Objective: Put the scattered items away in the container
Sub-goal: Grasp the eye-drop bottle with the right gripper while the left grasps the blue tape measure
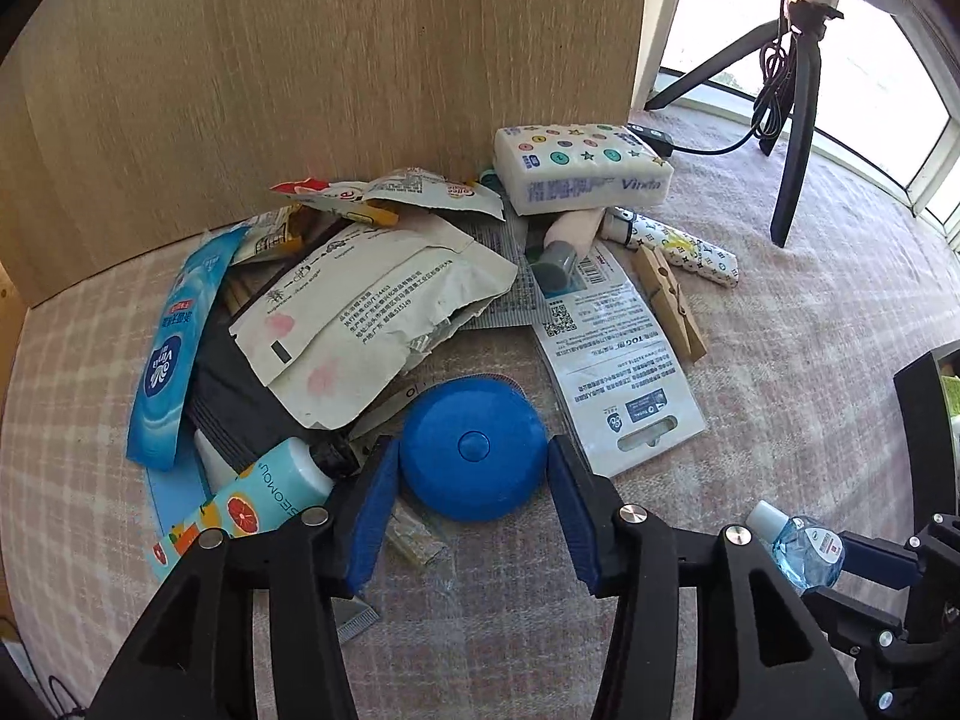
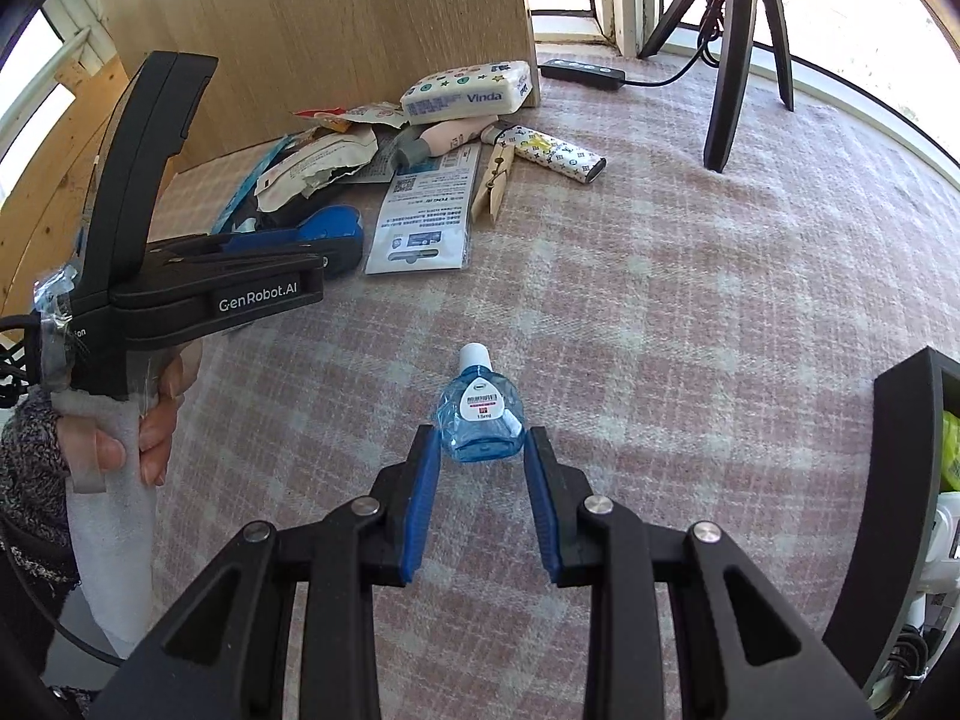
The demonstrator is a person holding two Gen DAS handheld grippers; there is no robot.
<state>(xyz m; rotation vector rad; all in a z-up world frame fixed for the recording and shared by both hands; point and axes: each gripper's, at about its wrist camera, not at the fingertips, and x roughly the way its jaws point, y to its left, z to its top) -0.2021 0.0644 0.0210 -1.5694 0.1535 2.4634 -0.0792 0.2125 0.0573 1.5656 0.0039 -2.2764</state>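
Pink-and-white checked cloth [image 2: 690, 276] covers the table, with a wooden panel [image 1: 336, 60] standing at the far edge and a black tripod [image 2: 738, 48] by the bright window.

Nearest in the right wrist view, the right gripper [image 2: 483, 450] clamps the base of a small bottle [image 2: 480, 414]: clear blue plastic, white cap, white label with a red stripe. It juts forward from the pads, above the cloth. At the right edge stands the dark wall of the container [image 2: 900, 450], with something yellow-green inside.

Nearest in the left wrist view, the left gripper [image 1: 474, 468] straddles a round blue tape measure [image 1: 474, 447] with a centre button. Its blue pads stand at either flank, jaws parted; whether they touch the disc cannot be told. The disc lies at the near edge of the pile. Just left is a tube [image 1: 252, 498] printed with citrus slices.

Beyond lie a torn cream packet [image 1: 360, 312], a blue wipes sachet [image 1: 174, 348], a white card [image 1: 612, 354] with a QR code and a wooden peg [image 1: 669, 303]. Farther back are a patterned white case [image 1: 684, 246] and a Vinda tissue pack [image 1: 582, 168] against the panel.

A person's hand [image 2: 150, 420] grips the left gripper's handle.
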